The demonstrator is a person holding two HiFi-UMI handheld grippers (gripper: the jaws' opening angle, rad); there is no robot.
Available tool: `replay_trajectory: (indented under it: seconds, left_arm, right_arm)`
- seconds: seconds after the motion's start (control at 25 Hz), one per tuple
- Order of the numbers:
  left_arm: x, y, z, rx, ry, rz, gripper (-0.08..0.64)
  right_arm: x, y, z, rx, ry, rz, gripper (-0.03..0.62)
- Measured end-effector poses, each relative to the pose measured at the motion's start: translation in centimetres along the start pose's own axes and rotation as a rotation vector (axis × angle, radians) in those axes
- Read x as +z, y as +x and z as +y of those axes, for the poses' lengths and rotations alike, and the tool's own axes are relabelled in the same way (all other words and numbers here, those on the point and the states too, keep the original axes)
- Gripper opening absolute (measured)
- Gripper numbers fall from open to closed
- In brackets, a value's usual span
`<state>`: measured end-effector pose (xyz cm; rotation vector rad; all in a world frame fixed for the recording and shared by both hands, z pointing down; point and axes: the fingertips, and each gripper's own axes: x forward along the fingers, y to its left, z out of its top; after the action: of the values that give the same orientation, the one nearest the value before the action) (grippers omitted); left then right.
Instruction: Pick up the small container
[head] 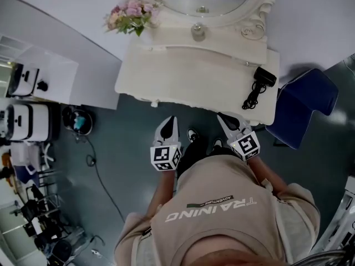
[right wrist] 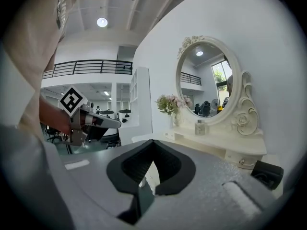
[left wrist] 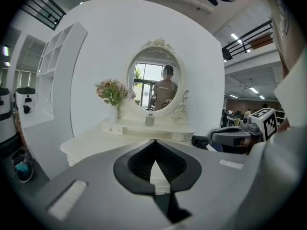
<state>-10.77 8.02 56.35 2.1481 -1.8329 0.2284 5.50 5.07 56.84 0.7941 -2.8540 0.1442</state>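
The small container (head: 198, 31) is a little glass jar with a silvery top. It stands on the raised shelf of the white dressing table (head: 183, 71), just under the oval mirror. It shows small and far ahead as the container (left wrist: 149, 120) in the left gripper view and as the container (right wrist: 200, 127) in the right gripper view. My left gripper (head: 169, 125) and right gripper (head: 226, 119) hover over the floor, just short of the table's front edge. Both point towards the table. The left gripper (left wrist: 154, 140) and the right gripper (right wrist: 152, 140) have their jaws shut, with nothing between them.
A vase of pink flowers (head: 130, 14) stands at the shelf's left end. A black hair dryer (head: 265, 76) with a coiled cord lies at the table's right end. A dark blue seat (head: 308, 101) is to the right of the table. White shelving (head: 33, 87) and cables are on the left.
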Motion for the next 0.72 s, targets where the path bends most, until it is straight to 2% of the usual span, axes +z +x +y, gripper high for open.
replay_trajectory:
  seconds: [0.28, 0.56, 0.72]
  left_arm:
    - [2.9, 3.6, 3.6, -0.048, 0.002, -0.036, 0.015]
    - [4.7, 6.3, 7.3, -0.12, 0.031, -0.06, 0.015]
    - [5.2, 7.9, 9.8, -0.148, 0.033, -0.063, 0.015]
  right_arm:
    - [2.1, 4.2, -1.4, -0.034, -0.043, 0.024, 0.003]
    - [6.8, 9.7, -1.8, -0.087, -0.059, -0.049, 0.003]
    - [8.0, 11.5, -2.2, -0.147, -0.066, -0.06, 0.003]
